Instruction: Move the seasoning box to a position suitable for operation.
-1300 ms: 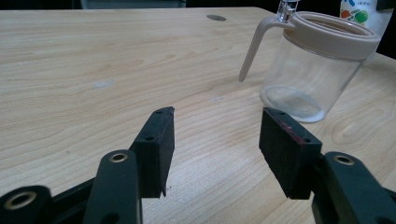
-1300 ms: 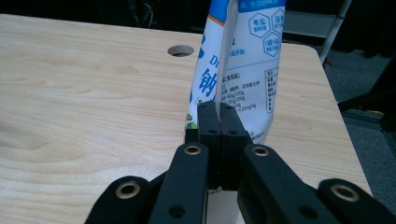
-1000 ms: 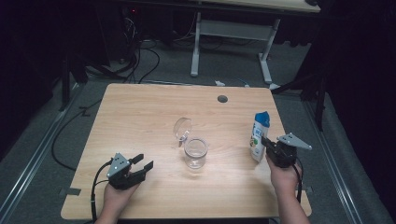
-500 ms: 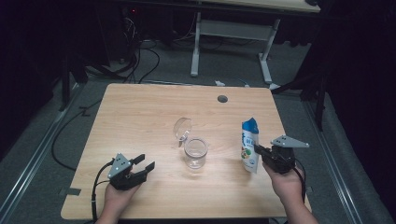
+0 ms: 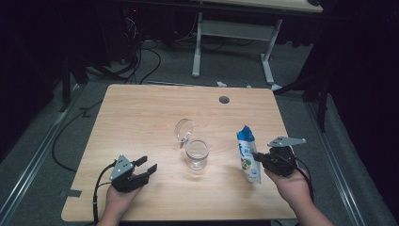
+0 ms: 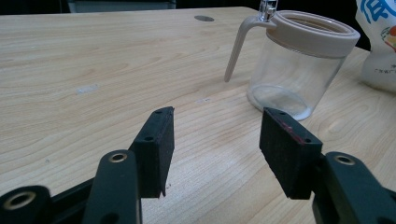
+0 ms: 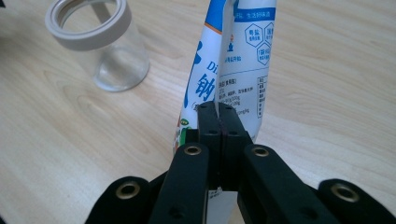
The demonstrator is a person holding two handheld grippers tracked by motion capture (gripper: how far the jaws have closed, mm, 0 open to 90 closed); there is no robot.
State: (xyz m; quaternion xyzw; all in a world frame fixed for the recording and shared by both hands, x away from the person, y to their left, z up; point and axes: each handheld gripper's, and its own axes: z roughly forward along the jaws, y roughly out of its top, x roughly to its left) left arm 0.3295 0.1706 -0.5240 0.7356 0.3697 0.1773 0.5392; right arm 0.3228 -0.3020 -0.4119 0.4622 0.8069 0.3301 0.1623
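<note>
We see our right tongs (image 7: 218,116) clamped together on the rear seam of a white and blue plastic pouch (image 7: 236,60), held upright over the right side of the light wooden desk (image 5: 141,113). Its print is small Chinese writing; we read one large blue "D" and nothing more. Our left tongs (image 6: 215,140) stand apart, gripping nothing, near a clear glass jar with a beige rim (image 6: 299,60).
</note>
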